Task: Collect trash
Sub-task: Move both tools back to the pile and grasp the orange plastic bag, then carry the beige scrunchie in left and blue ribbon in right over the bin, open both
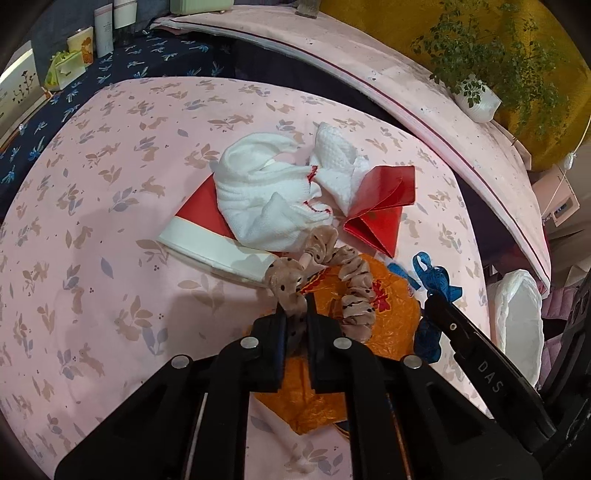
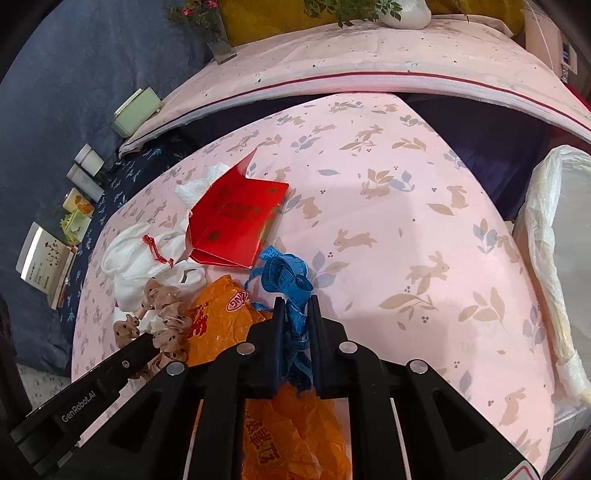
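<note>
Nearest in the left wrist view: left gripper [image 1: 296, 310], clamped on one end of a tan dotted scrunchie [image 1: 343, 284], the rest of the loop curling ahead and to the right of the fingertips. Directly beneath both, an orange plastic bag [image 1: 391, 314] spread on the pink rabbit-print tablecloth [image 1: 92, 221].

Nearest in the right wrist view: right gripper [image 2: 298, 308], pinched on a blue measuring tape [image 2: 284, 273], tape threaded back between the fingers and coiled loosely just ahead of the tips. Same orange bag [image 2: 221, 314] under and left of the fingers, scrunchie [image 2: 166, 314] further left, touching the left gripper's finger [image 2: 140, 350].

Just ahead of the left fingertips, a crumpled white cloth with red stitching [image 1: 269, 195], lying over a red-and-white card [image 1: 207, 236]. Ahead and right, touching the cloth, a folded red paper envelope [image 1: 384, 199]; from the right gripper, ahead and slightly left [image 2: 236, 221].

Far right of the right gripper, beside the table edge, a bin lined with a pale plastic bag [image 2: 546, 229].

Beyond the table, a pink ledge [image 1: 406, 85] bearing a white pot of green leaves [image 1: 476, 99]. Far left, on dark blue patterned fabric, small boxes and bottles [image 1: 103, 33].
</note>
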Motion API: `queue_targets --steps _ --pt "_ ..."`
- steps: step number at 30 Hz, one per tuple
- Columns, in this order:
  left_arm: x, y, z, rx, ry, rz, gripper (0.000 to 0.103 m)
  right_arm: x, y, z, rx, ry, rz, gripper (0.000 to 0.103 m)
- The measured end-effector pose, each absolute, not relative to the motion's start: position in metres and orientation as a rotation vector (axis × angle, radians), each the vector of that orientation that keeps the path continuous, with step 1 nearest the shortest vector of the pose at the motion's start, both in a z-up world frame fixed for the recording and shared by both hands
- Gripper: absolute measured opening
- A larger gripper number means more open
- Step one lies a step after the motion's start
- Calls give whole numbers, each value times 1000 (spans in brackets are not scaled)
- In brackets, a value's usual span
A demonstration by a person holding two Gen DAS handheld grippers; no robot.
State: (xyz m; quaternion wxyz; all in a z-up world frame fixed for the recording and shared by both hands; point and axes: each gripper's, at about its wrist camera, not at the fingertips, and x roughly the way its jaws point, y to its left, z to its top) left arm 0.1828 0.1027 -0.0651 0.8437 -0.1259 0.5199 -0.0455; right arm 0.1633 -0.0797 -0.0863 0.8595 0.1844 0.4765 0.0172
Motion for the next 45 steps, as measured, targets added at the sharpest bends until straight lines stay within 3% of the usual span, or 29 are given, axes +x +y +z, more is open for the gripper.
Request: queue_targets --steps 21,45 --pt "133 1 32 -134 922 -292 8 87 -166 -5 454 771 -43 11" --pt "100 -147 29 67 922 -546 8 24 -297 -18 603 707 -262 11"
